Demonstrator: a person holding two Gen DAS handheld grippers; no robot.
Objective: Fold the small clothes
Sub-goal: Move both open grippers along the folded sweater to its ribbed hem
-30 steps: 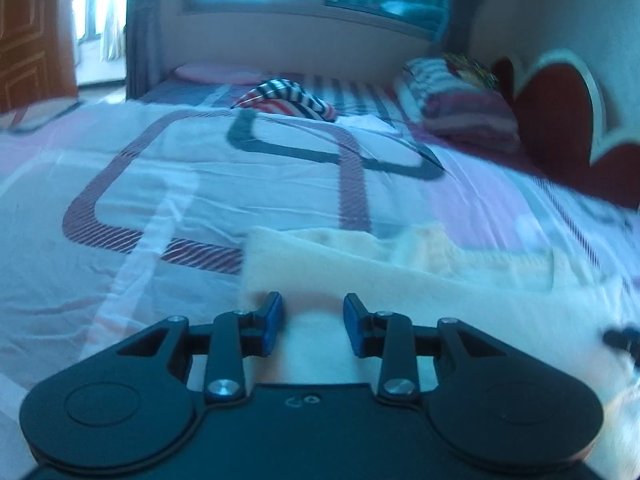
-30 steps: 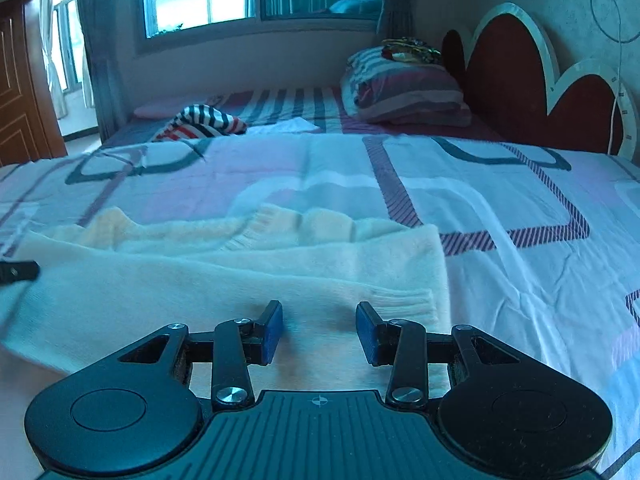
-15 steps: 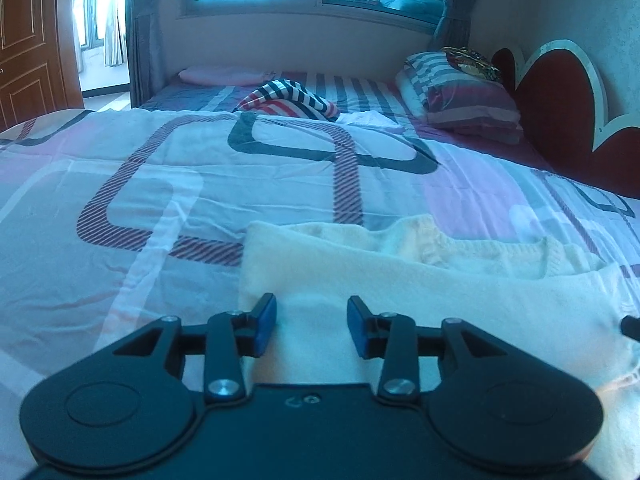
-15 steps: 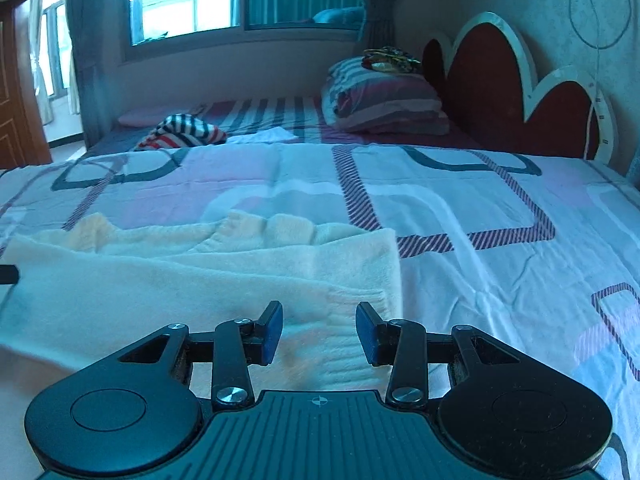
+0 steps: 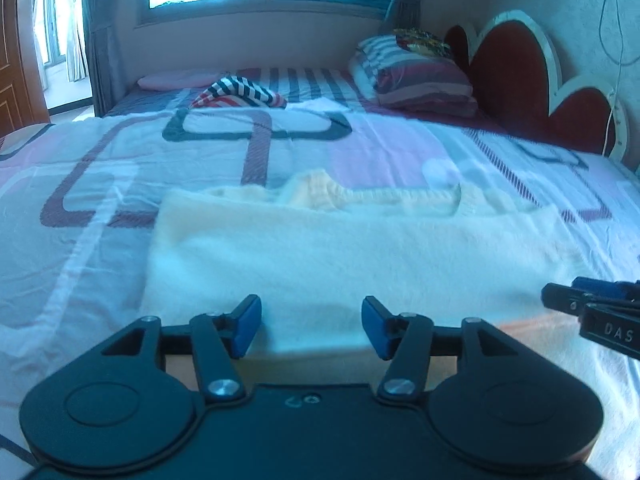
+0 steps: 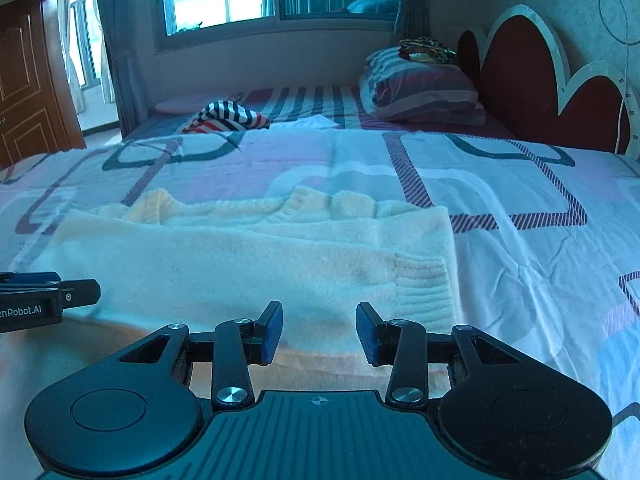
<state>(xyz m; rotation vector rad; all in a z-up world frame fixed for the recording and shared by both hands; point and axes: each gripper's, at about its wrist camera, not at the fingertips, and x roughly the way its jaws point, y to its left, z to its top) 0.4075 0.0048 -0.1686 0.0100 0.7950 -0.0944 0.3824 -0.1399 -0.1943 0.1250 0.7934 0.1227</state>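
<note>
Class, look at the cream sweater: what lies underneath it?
The cream sweater lies folded on the patterned bedsheet. The sheet shows all around it; whatever is directly beneath stays covered.

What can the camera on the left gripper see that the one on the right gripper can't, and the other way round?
Only the left view shows the sweater's left edge lying on the sheet. Only the right view shows its ribbed cuff at the right edge, and the wooden door.

Both show the cream sweater folded on the bed sheet, the striped cloth, the pillow, the headboard, and each other's gripper at the frame edge.
</note>
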